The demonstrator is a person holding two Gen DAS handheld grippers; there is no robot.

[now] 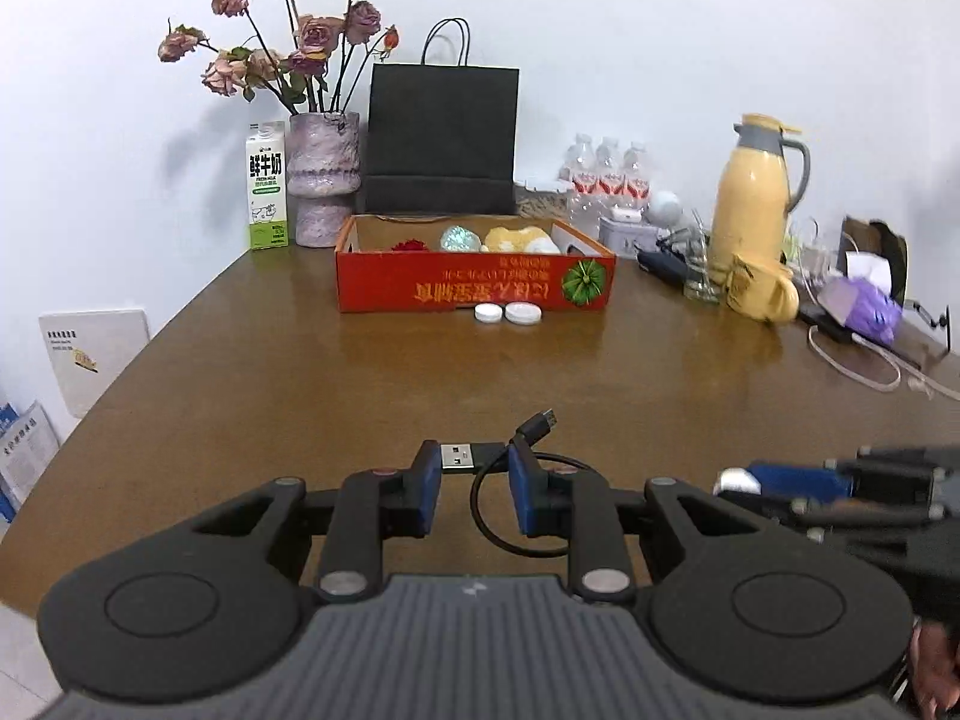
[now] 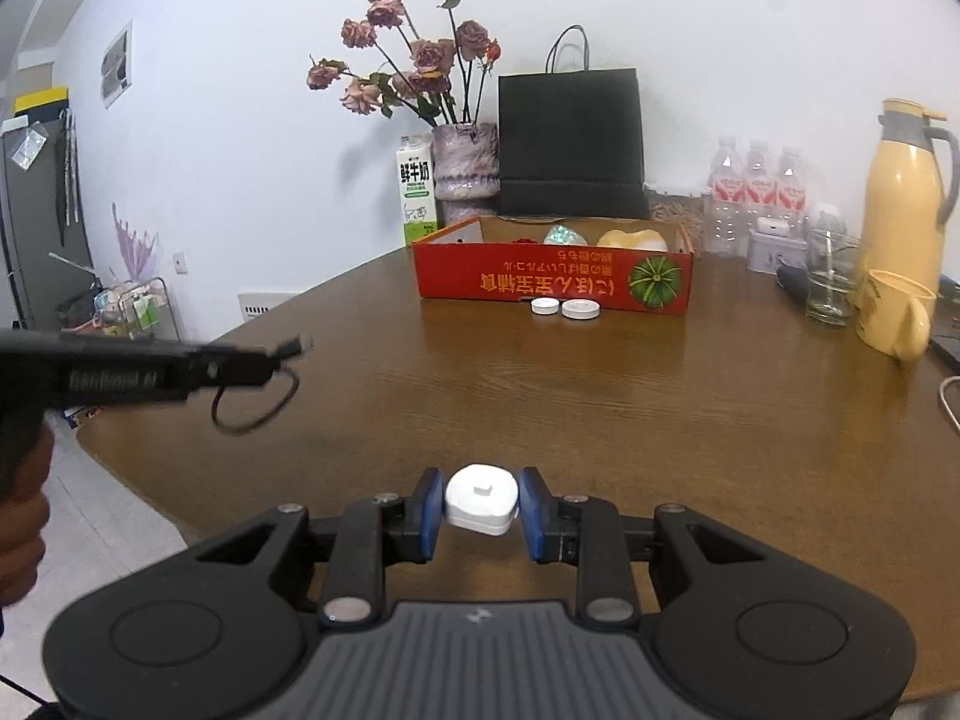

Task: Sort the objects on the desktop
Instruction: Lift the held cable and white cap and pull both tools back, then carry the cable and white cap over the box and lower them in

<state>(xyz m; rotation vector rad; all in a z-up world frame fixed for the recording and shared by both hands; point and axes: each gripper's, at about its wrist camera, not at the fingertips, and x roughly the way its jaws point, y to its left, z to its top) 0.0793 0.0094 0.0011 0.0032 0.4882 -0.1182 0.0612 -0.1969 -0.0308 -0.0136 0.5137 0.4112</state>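
Observation:
My left gripper (image 1: 474, 463) is shut on a short black USB cable (image 1: 517, 501); its silver plug (image 1: 459, 456) lies across the blue pads and the loop hangs below. My right gripper (image 2: 472, 501) is shut on a white charger plug (image 2: 481, 498), held above the near part of the brown table (image 2: 600, 396). Each gripper shows blurred in the other's view, the left gripper (image 2: 282, 357) with the dangling cable (image 2: 258, 405), the right gripper (image 1: 744, 480) at the right edge. Ahead stands a red cardboard box (image 1: 474, 288) holding several small items, with two white round caps (image 1: 508, 313) before it.
Behind the box stand a milk carton (image 1: 267, 186), a vase of dried roses (image 1: 323, 180), a black paper bag (image 1: 442, 132) and water bottles (image 1: 607, 171). To the right are a yellow thermos jug (image 1: 757, 186), a yellow mug (image 1: 762, 294), a glass (image 2: 831, 276) and a white cable (image 1: 864, 366).

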